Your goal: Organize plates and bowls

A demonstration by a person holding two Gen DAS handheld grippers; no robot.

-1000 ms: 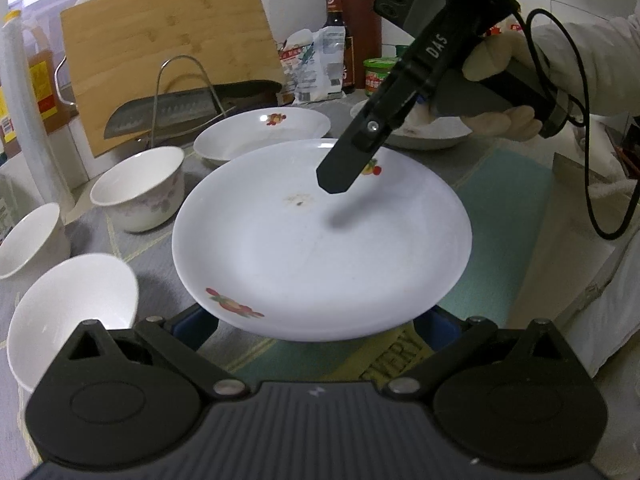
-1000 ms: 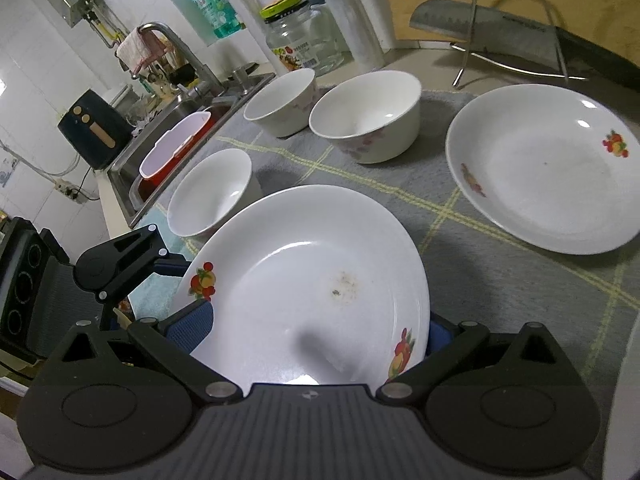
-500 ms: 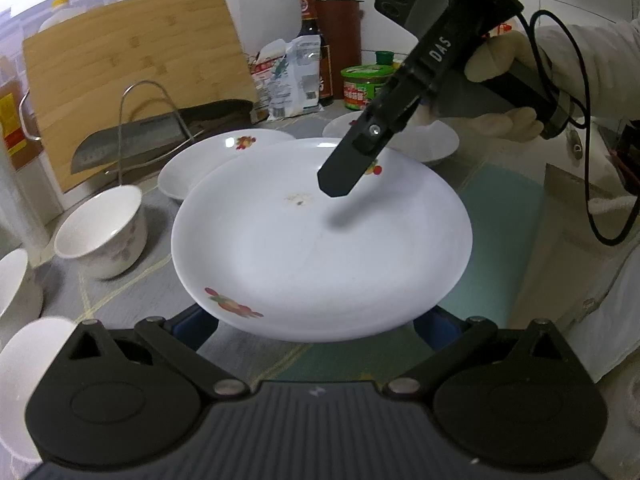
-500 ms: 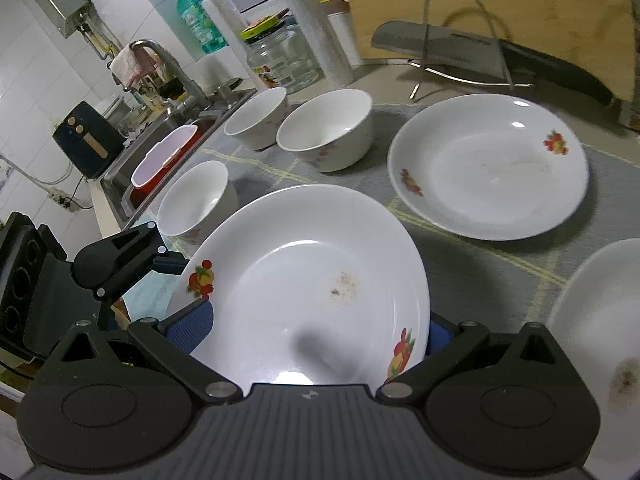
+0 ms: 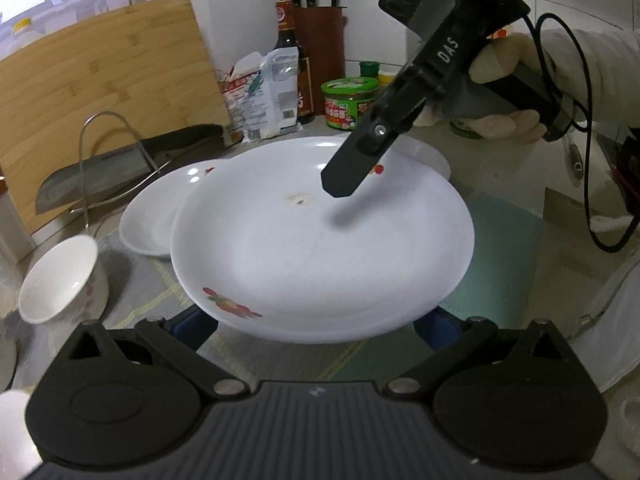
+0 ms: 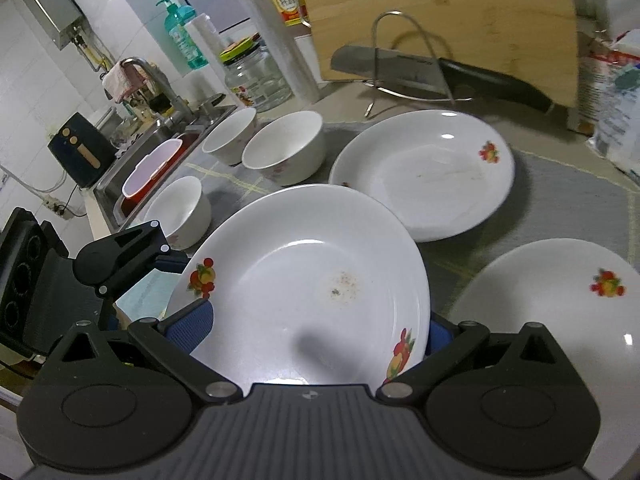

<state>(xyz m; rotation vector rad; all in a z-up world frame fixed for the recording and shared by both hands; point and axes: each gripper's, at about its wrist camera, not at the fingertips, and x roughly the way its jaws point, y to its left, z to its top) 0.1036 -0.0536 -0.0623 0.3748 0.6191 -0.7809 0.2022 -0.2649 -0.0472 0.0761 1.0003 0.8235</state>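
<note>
While lifted above the mat [image 6: 560, 208], hangs between two grippers: plate [image 5: 320, 248], white, fruit print on the rim, brownish speck near the middle.

Right gripper [image 6: 312, 332]: clamped on the plate's rim, left pad in front of the dish, right pad behind it. Seen from the left wrist as one black finger [image 5: 348, 176] lying over the far rim, casting a shadow on the dish; held by a gloved hand [image 5: 500, 120].

Left gripper [image 5: 316, 328]: at the opposite rim, which passes over both blue pads and hides their tips. Cannot tell whether closed on it or only supporting it from below.

Lying on the mat beyond: far plate [image 6: 420, 176] and side plate [image 6: 560, 312], apart from each other, same fruit print. Standing left of the far plate: three bowls [image 6: 284, 148], upright, two just beside each other, the third nearer the sink [image 6: 132, 176].

Behind the far plate: cleaver [image 6: 392, 68] resting on a wire stand [image 6: 412, 40], with a board [image 6: 440, 20] leaning upright at the back.
</note>
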